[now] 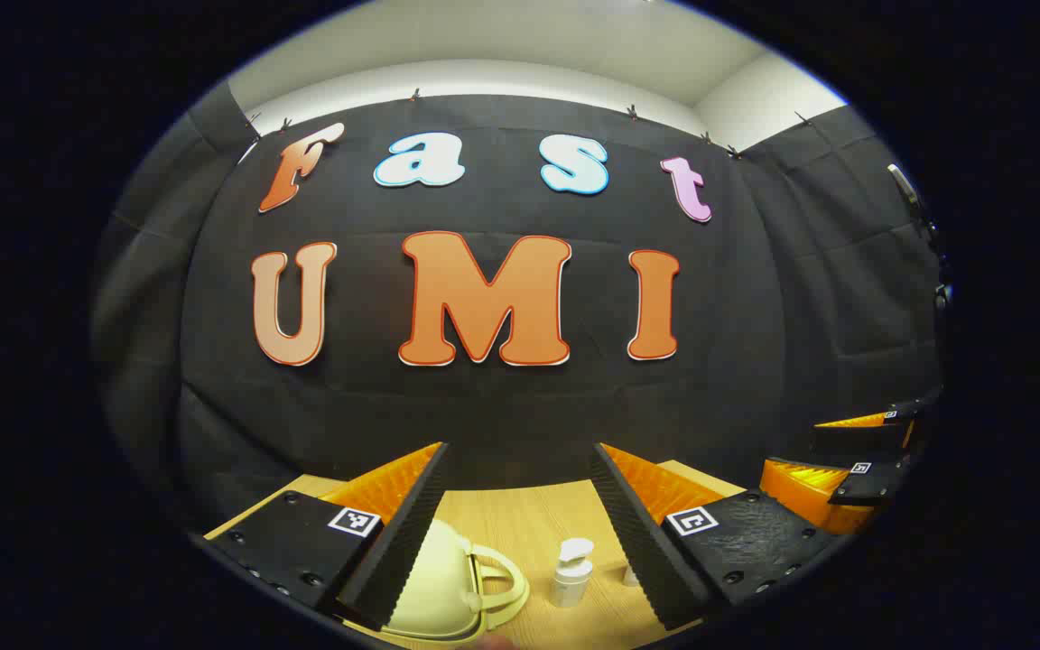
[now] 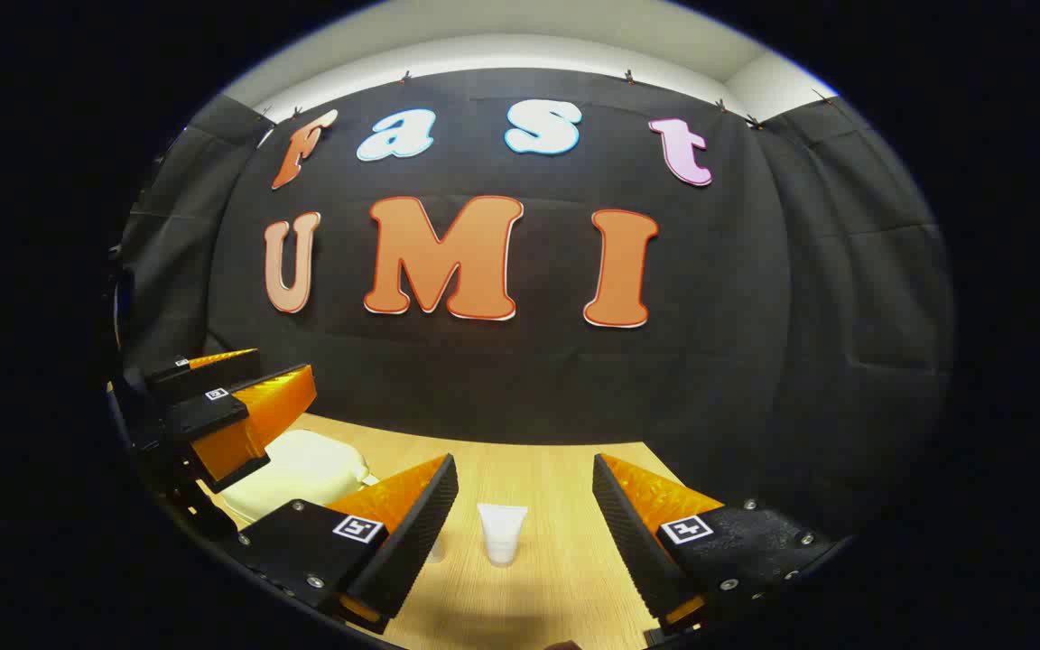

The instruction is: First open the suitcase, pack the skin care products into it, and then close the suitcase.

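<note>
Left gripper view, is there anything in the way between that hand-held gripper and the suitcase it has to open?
Nothing visible blocks it. The left hand-held gripper is open above the wooden table, and the closed cream suitcase lies just beyond its left finger. The pump bottle stands apart, to the suitcase's right.

Wood-grain table (image 2: pixel 565 560) (matt), glossy suitcase (image 1: pixel 434 582)

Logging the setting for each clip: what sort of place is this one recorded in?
Most likely a staged recording booth, not a home. Black cloth drapes the walls on all sides, clipped up below a plain white wall. A bare wooden table holds just props: a small cream suitcase, a pump bottle and a white tube.
</note>
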The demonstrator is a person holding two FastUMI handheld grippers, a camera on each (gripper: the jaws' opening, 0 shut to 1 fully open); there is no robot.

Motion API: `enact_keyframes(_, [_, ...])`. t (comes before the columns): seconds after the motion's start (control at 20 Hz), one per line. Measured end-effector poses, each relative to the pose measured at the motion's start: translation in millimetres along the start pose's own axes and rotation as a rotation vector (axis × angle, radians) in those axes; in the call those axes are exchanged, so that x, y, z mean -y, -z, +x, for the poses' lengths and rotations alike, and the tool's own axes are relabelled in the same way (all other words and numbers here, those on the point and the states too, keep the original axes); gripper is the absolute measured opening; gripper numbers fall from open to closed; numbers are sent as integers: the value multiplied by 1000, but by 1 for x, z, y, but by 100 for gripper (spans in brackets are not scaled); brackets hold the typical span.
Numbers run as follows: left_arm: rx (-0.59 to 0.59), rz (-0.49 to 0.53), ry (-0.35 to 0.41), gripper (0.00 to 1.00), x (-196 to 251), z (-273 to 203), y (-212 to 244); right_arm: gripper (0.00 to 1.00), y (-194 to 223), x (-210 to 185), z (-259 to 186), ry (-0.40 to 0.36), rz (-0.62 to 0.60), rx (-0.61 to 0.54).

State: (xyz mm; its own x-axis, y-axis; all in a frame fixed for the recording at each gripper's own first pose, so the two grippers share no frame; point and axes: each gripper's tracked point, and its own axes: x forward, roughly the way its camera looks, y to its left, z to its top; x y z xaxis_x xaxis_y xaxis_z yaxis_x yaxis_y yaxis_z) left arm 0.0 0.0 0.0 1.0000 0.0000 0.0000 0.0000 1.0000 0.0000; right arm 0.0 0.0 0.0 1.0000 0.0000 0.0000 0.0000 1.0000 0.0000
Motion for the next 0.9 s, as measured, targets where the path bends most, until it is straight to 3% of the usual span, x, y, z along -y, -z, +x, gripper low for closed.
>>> enact_keyframes(0.15, [12,70,-120,99,-25,-2,-3,96,-2,-3,10,-84,-4,13])
enact_keyframes(0.3, [25,75,-176,99,-40,-8,-2,96,7,-10,17,-135,-31,3])
enact_keyframes(0.7, [73,118,-116,99,-63,15,-18,96,-10,-19,29,-37,-45,37])
enact_keyframes(0.9, [-12,192,-58,99,-63,33,28,96,-14,-18,36,0,-67,49])
